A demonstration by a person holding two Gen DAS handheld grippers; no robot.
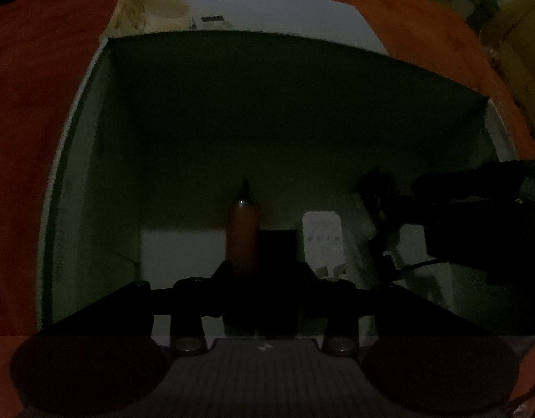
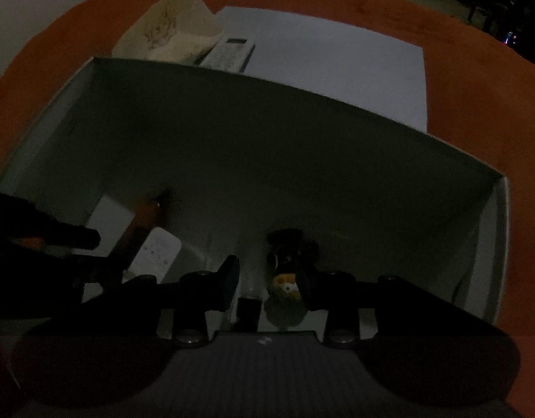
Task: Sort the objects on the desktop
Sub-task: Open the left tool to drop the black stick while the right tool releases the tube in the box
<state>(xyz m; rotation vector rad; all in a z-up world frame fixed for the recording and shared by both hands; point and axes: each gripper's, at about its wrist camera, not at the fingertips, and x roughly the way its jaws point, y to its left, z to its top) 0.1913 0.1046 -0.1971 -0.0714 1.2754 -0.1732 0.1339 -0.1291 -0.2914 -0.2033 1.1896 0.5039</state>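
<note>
Pens like the orange marker (image 1: 242,233) are light, stiff and slick; the left tool (image 1: 258,244) pinches its barrel inside the box (image 1: 76,160). Right tool (image 2: 267,278), spread, flanks a soft plush toy (image 2: 285,289).

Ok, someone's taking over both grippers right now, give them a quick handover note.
Left gripper: shut on the orange pen, tip down inside the white box.
Right gripper: open, also in the box, by a small plush toy.
Already in the box: a white remote.
Still outside, behind the box: a calculator and a crumpled beige bag.
Left: release the pen, then bring those in.
</note>
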